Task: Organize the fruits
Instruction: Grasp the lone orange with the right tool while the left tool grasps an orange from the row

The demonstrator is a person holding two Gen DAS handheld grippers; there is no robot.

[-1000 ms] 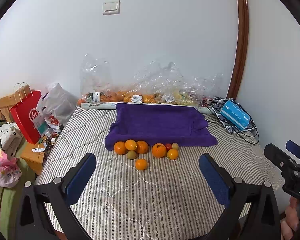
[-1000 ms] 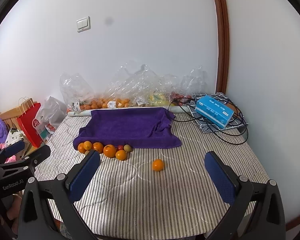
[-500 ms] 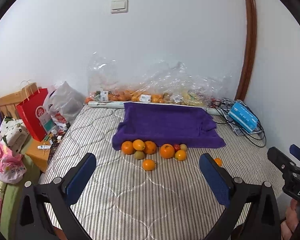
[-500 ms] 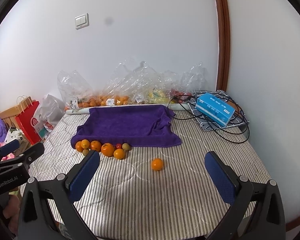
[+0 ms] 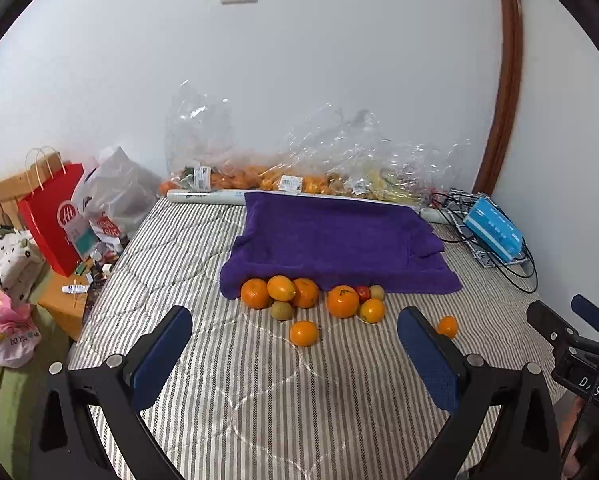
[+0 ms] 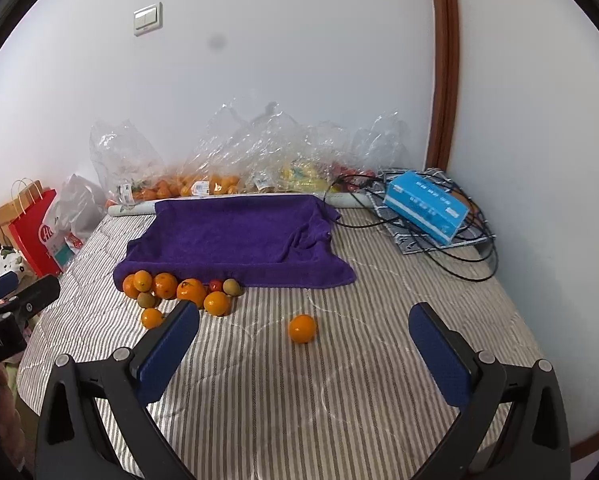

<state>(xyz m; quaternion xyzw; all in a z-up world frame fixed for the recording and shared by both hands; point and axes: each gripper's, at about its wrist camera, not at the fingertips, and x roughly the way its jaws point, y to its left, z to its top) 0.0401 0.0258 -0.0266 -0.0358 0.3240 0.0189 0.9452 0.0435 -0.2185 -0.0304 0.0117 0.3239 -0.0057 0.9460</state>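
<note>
Fruit pile (image 5: 311,300) sits on the striped bed cover (image 5: 259,400), right at the front edge of the purple towel (image 5: 331,240). Mostly oranges, round, bright, smooth-skinned, w/ two dull green-brown fruits and one small red one tucked in. Biggest orange (image 5: 342,301) has a dark stem mark on top. One orange (image 5: 303,333) lies just in front of the pile, apart from it. Another lone orange (image 6: 302,328) lies well to the right, on bare cover, between the right gripper's fingers in the right wrist view.

Left gripper (image 5: 295,354) is spread wide, nothing in it, above the cover near the pile. Right gripper (image 6: 305,354) also spread wide and empty.

Behind the towel, along the wall: clear plastic bags (image 5: 299,160) w/ more fruit inside. Blue box (image 6: 425,206) on black cables at the far right corner. Red paper bag (image 5: 53,216) stands off the left side.
</note>
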